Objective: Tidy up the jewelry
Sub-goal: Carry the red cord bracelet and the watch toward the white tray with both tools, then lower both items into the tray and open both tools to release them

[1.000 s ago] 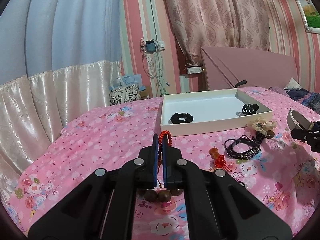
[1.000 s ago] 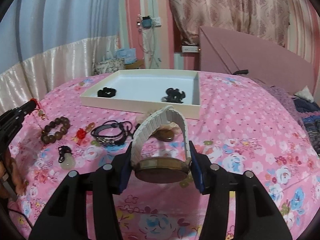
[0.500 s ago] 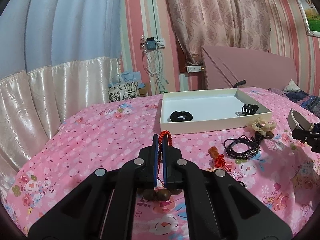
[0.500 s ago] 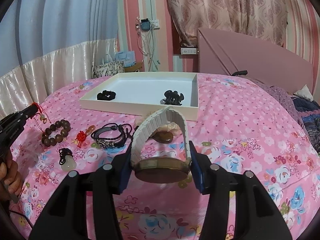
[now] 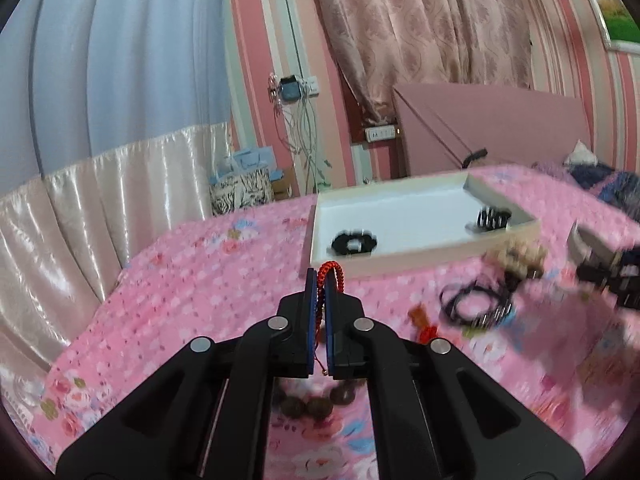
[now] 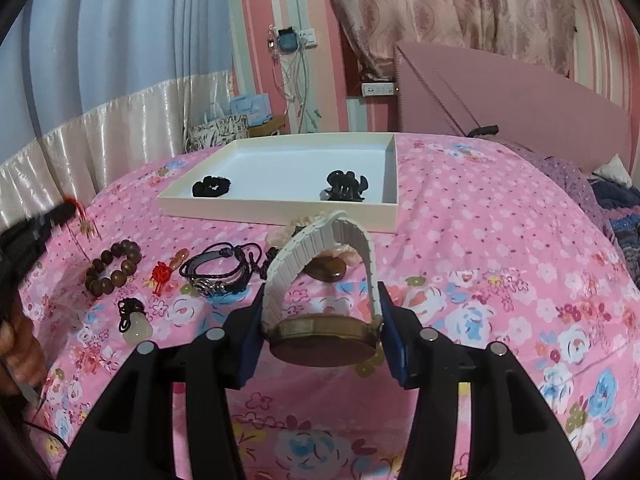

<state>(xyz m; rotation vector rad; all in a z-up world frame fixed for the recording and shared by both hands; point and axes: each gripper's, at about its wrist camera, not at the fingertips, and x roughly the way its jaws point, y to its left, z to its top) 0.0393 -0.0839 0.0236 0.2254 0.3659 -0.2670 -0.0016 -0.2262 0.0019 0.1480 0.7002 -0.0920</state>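
My left gripper (image 5: 319, 280) is shut on a red braided cord bracelet (image 5: 331, 274) and holds it above the pink bedspread, short of the white tray (image 5: 420, 258). It also shows at the left of the right wrist view (image 6: 66, 210). My right gripper (image 6: 322, 304) is shut on a white-strap watch (image 6: 324, 280), held above the bedspread in front of the tray (image 6: 280, 216). The tray holds a black scrunchie (image 6: 211, 186) and a black hair claw (image 6: 346, 186).
On the bedspread before the tray lie a wooden bead bracelet (image 6: 113, 267), a red knot charm (image 6: 162, 274), black leather bracelets (image 6: 222, 270), a pale stone pendant (image 6: 136, 326) and a brown oval stone (image 6: 328, 270). A pink headboard (image 6: 500, 96) stands behind.
My left gripper has lifted with the red cord bracelet and turned toward the tray. My right gripper has risen slightly with the watch.
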